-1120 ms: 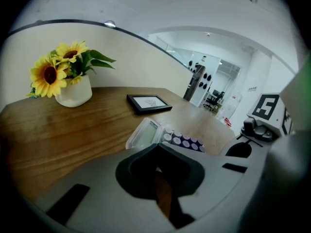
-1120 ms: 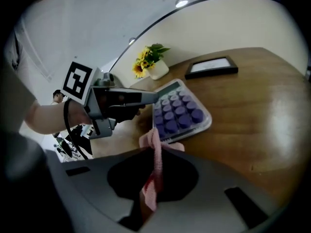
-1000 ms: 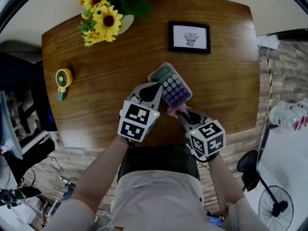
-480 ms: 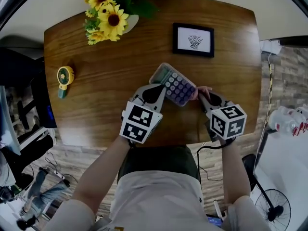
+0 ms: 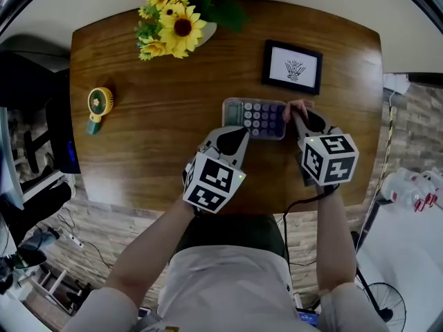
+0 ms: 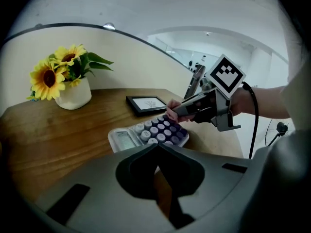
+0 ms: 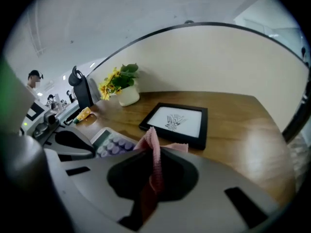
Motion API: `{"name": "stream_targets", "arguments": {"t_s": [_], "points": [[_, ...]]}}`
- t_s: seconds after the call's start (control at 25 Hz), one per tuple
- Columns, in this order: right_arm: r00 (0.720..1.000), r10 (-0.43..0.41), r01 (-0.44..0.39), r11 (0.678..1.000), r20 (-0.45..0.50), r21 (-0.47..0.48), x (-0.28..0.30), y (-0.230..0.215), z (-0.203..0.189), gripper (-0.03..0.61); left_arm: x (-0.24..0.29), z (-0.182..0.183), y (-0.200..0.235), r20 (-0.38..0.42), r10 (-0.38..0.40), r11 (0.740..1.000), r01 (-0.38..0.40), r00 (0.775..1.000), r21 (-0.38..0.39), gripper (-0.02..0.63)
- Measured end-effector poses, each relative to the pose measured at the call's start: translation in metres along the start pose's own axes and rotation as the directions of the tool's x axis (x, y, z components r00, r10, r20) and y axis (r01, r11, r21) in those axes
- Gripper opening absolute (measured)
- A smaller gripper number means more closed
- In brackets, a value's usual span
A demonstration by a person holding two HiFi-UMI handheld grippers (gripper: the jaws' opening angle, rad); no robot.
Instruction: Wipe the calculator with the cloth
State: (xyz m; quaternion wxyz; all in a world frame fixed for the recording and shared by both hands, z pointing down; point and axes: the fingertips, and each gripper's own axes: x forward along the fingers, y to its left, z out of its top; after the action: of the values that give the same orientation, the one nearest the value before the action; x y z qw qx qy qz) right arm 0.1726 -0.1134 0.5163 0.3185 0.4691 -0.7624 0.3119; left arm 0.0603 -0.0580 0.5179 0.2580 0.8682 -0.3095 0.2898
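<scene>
The calculator, pale with purple round keys, lies flat on the wooden table. My left gripper sits at its near edge with the jaws closed on that edge; its tips meet just before the keys. My right gripper is at the calculator's right end, shut on a pink cloth. The cloth stands up between the right jaws, and from the left gripper view it touches the far corner of the keypad.
Sunflowers in a white vase stand at the back left. A black picture frame lies just behind the calculator. A small yellow fan lies at the left. The table's near edge runs under both grippers.
The calculator went from tilted and diagonal to flat and square to the table edge. My right gripper carried the cloth from under the calculator's near corner out to its right end.
</scene>
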Motion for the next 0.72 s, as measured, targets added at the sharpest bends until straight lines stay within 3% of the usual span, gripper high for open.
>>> {"name": "stream_targets", "arguments": {"t_s": [0.24,0.56,0.72], "points": [[0.998,-0.063,0.066,0.971,0.022,-0.231,0.014,0.020,0.031,0.017,-0.001,0.000,-0.001,0.000,0.006,1.000,-0.006,1.000,-0.013,0.002],[0.985,0.173,-0.166,0.956,0.007,-0.243,0.037,0.101,0.041,0.017,-0.001,0.000,-0.001,-0.006,0.003,1.000,-0.003,1.000,-0.008,0.002],[0.950,0.313,-0.309,0.938,0.000,-0.159,0.042,0.129,0.045,0.017,-0.001,0.000,0.000,-0.004,0.009,1.000,-0.009,1.000,-0.012,0.002]]}}
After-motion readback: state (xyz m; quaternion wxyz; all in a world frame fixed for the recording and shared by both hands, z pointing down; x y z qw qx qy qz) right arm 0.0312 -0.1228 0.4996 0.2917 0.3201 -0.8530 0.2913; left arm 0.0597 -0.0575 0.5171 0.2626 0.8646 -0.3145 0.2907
